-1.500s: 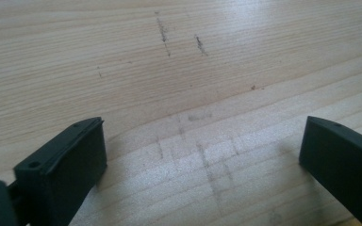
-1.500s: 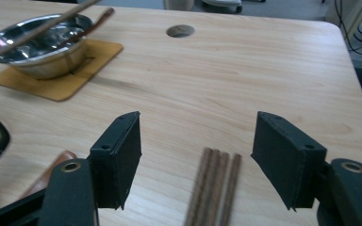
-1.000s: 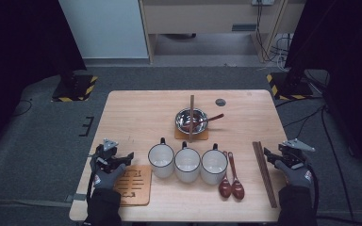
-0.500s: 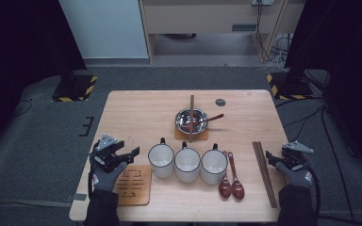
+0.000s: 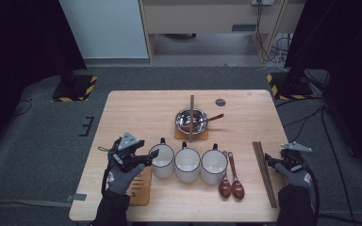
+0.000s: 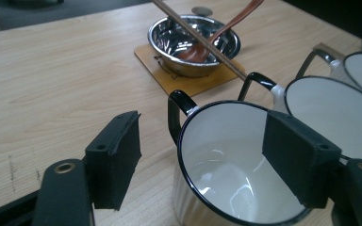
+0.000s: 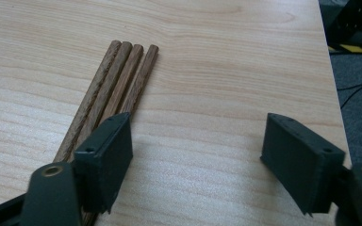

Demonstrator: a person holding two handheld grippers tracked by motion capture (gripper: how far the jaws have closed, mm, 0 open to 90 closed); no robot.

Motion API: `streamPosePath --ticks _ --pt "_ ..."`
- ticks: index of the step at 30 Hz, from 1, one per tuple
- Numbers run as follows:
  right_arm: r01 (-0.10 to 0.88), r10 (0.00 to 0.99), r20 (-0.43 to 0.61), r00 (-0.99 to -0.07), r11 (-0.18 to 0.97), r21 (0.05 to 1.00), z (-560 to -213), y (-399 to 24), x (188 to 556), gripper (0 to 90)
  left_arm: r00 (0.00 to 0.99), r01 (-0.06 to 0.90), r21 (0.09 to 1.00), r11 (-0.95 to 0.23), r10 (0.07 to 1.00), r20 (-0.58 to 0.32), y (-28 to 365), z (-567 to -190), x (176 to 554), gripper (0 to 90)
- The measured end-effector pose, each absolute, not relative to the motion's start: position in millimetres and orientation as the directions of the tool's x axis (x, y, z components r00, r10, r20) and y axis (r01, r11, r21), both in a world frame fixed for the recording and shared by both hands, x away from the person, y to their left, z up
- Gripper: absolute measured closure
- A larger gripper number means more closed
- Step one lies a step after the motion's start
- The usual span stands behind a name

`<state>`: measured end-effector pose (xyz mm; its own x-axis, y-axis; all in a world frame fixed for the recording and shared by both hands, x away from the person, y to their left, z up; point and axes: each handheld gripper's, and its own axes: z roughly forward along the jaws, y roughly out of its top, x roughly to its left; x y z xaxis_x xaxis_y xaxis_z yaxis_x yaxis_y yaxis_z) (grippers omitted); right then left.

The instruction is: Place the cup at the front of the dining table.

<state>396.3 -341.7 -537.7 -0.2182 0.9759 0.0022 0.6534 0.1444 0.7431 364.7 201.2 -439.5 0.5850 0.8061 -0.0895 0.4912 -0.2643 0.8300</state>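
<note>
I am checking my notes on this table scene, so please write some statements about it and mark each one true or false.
1. Three white mugs stand in a row. True.
2. The left gripper is shut on the handle of the left mug. False: its jaws stand apart, one jaw over the mug's mouth, one outside the rim.
3. The metal bowl sits on a coaster and holds a spoon. True.
4. The right gripper holds the chopsticks. False: its jaws are open above the table, with the chopsticks lying beside its left jaw.
5. Two brown spoons lie right of the mugs. True.
</note>
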Motion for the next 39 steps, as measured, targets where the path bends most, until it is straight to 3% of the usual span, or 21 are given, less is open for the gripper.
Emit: streamPosePath --ticks 12,21,32,39 --pt "0.675 0.972 0.004 -0.236 0.161 0.720 -538.6 -341.4 398.1 7.6 0.607 0.559 0.758 -0.336 0.789 -0.098 185.4 -450.6 382.3 30.3" --pt "0.692 0.979 0.006 -0.205 0.141 0.708 -539.6 -342.7 399.8 0.4 0.606 0.588 0.714 -0.380 0.791 -0.078 178.8 -458.1 390.4 39.0" --pt "0.692 0.980 0.001 -0.198 0.139 0.708 -539.7 -345.3 400.0 0.5 0.617 0.608 0.662 -0.438 0.786 -0.046 174.2 -463.0 400.3 47.0" --pt "0.694 0.981 0.002 -0.193 0.135 0.707 -539.6 -345.2 399.3 0.4 0.614 0.632 0.643 -0.433 0.786 -0.075 177.7 -466.0 402.0 55.2"
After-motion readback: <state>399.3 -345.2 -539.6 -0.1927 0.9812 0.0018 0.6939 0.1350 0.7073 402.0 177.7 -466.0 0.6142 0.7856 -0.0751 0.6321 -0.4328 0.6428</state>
